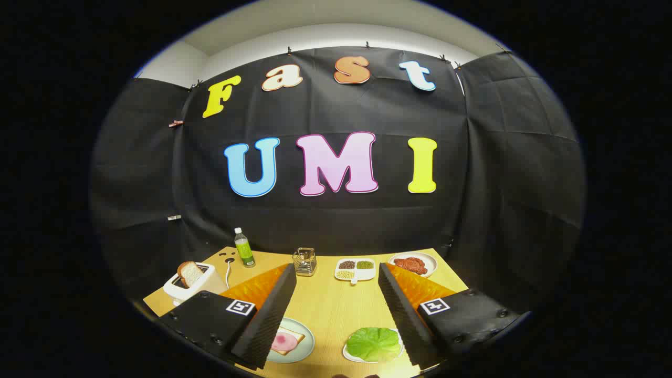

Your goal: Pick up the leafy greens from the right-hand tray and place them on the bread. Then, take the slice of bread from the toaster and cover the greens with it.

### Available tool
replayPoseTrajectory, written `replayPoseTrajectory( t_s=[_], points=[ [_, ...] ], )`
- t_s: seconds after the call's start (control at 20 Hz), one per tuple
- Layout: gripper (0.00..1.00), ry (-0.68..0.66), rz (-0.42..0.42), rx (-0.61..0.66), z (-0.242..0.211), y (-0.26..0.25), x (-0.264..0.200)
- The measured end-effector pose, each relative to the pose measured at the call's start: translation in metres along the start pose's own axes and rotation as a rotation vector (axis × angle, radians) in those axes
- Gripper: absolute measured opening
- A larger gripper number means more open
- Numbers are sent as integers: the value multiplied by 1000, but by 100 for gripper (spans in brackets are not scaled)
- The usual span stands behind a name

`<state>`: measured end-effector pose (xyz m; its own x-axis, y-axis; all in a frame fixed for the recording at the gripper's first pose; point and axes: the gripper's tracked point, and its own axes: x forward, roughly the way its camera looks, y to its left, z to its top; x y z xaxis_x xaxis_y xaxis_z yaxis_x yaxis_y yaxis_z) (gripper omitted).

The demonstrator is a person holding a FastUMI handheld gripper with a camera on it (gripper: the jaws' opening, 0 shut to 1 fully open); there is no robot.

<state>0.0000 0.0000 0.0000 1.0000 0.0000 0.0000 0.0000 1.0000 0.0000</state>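
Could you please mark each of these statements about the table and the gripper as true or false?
1. The gripper is open, with nothing between its fingers. True.
2. The greens already lie on the bread. False: they sit on their own tray, beside the plate that holds the bread.
3. A slice stands in the toaster. True.
4. The bread on the plate is bare. False: a pink slice of meat lies on it.
5. The bottle lies on its side. False: it stands upright near the wall, beyond the toaster.
6. A wire basket stands beside a divided dish. True.
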Motion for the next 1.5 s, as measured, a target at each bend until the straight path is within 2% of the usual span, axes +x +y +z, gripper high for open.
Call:
replayPoseTrajectory(
  t_s=[1.0, 1.3, 1.5],
  points=[
    [100, 104, -10, 13, -28, -5, 11],
    [99, 199, -20, 73, -53, -15, 21],
    [100, 286, -51, 40, -96, -32, 32]
  ],
)
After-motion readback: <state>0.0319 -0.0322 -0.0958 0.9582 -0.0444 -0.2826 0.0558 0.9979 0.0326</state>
